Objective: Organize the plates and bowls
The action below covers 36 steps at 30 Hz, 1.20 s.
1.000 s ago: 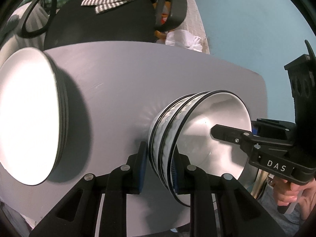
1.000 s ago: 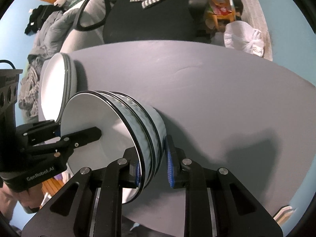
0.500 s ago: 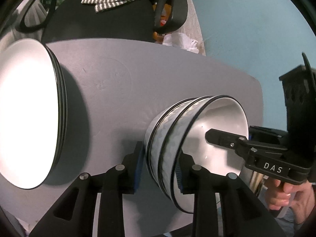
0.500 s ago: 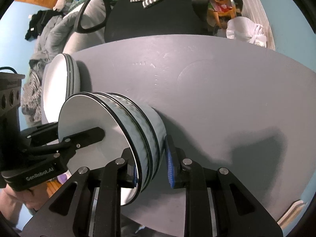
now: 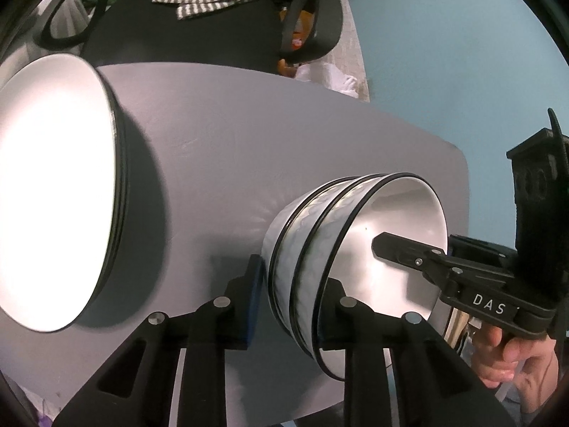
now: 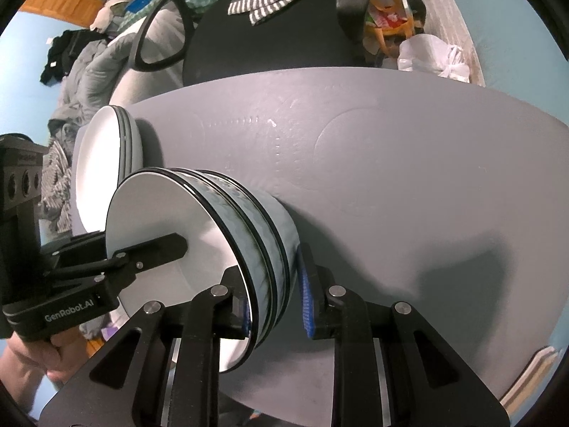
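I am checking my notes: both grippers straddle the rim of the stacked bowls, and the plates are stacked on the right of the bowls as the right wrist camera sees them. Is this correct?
Not quite. In the right wrist view the plates stand left of the bowls, not right. Both grippers do straddle the bowls' rim.

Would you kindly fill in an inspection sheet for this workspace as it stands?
Surface: grey table, faint ring marks.
Job's things: three nested bowls, upright; plate stack beside them, apart.
Clutter: nothing seen on the table.
Grippers: left gripper and right gripper clamp opposite sides of the bowls' rims, each with one finger inside; the left jaws have just been closing.
Cables: nothing seen.
Surroundings: black chair with striped cloth, white bag, blue wall.
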Available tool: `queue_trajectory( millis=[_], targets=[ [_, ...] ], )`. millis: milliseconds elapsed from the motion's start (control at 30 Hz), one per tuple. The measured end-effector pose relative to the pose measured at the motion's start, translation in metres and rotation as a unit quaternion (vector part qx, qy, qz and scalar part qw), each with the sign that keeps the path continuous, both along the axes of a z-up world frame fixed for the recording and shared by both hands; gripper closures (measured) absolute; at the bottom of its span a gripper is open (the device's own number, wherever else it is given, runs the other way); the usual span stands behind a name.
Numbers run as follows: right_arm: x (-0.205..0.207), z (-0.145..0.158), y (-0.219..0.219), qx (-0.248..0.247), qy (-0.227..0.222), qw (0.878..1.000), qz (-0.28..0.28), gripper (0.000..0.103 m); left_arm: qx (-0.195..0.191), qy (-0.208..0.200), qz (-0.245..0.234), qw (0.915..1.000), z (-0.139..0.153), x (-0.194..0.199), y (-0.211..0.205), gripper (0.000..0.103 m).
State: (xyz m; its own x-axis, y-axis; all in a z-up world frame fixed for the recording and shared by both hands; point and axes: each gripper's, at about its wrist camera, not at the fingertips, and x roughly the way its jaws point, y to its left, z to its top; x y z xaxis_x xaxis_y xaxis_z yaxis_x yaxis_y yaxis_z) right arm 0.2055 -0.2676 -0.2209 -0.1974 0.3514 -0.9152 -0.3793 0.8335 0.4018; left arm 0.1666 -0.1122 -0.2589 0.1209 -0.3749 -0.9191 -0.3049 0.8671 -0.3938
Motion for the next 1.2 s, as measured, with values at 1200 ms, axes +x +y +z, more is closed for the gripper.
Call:
queue_trajectory(
  millis=[1200],
  targets=[
    [-0.022, 0.061, 0.121, 0.021, -0.052, 0.996, 0.068, 0.083, 0.045, -0.048, 0.065, 0.9957, 0.072, -0.049, 0.115, 0.081]
  ],
)
